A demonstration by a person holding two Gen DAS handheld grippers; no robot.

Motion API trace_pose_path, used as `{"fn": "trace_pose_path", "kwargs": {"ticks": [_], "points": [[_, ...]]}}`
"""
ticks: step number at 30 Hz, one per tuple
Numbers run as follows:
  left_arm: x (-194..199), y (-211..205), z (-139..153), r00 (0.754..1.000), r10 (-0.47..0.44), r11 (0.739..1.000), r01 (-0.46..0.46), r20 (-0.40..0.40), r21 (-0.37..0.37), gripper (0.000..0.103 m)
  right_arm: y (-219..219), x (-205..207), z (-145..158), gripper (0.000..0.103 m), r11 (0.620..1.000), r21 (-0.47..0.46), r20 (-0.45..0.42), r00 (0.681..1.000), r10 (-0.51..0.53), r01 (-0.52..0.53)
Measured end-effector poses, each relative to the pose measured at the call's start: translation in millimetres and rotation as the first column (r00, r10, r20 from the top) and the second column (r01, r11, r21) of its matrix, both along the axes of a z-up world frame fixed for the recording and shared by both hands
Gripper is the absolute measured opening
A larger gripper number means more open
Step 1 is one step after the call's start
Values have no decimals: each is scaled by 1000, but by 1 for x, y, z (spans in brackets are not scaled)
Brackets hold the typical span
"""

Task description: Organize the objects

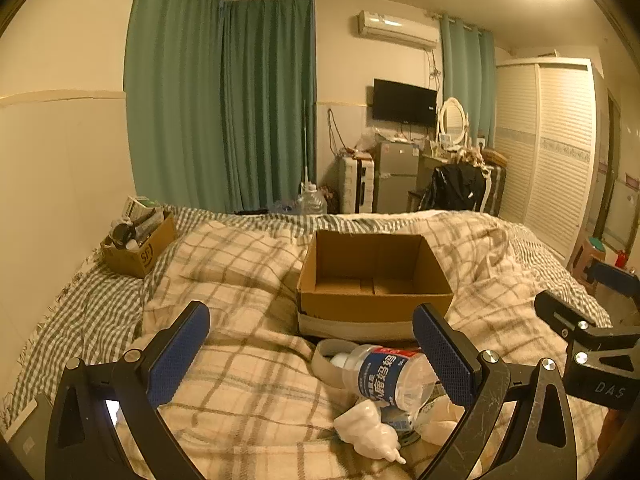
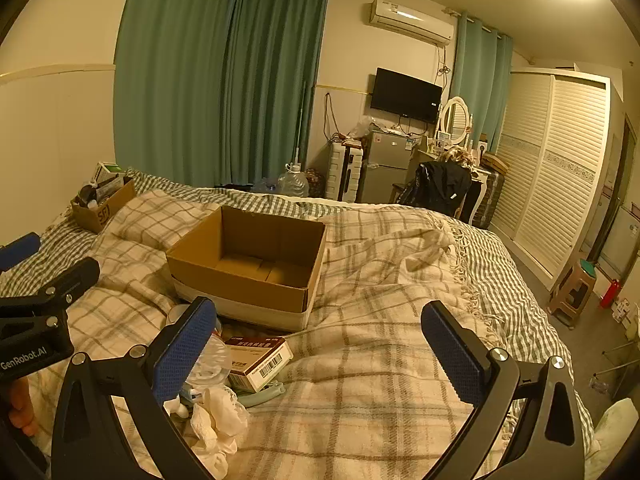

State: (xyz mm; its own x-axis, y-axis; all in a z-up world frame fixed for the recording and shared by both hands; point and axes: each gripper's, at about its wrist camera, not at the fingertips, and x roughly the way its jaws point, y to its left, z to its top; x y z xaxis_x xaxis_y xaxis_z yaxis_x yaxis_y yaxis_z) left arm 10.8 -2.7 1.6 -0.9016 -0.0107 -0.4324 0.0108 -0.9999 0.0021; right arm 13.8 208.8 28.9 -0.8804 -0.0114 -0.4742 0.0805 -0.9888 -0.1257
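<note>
An open empty cardboard box (image 1: 374, 280) sits on the plaid blanket; it also shows in the right wrist view (image 2: 248, 264). In front of it lies a pile: a clear plastic bottle (image 1: 390, 374) with a blue label, a roll of tape (image 1: 332, 360), crumpled white tissue (image 1: 366, 428), and a medicine carton (image 2: 258, 360) with a barcode. My left gripper (image 1: 310, 356) is open and empty, just left of the bottle. My right gripper (image 2: 320, 356) is open and empty, right of the carton and the tissue (image 2: 218, 420).
A small cardboard box (image 1: 138, 240) full of odds and ends stands at the bed's far left by the wall. The plaid blanket (image 2: 380, 360) covers the bed. Beyond the bed are a water jug (image 1: 310, 200), fridge, chair and wardrobe. A stool (image 2: 574, 292) stands at the right.
</note>
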Motion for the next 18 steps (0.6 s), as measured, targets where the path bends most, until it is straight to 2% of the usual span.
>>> {"fn": "trace_pose_path", "kwargs": {"ticks": [18], "points": [[0, 3, 2, 1000, -2, 1000, 2, 3, -15, 103, -4, 3, 5, 103, 1000, 12, -9, 1000, 9, -9]]}}
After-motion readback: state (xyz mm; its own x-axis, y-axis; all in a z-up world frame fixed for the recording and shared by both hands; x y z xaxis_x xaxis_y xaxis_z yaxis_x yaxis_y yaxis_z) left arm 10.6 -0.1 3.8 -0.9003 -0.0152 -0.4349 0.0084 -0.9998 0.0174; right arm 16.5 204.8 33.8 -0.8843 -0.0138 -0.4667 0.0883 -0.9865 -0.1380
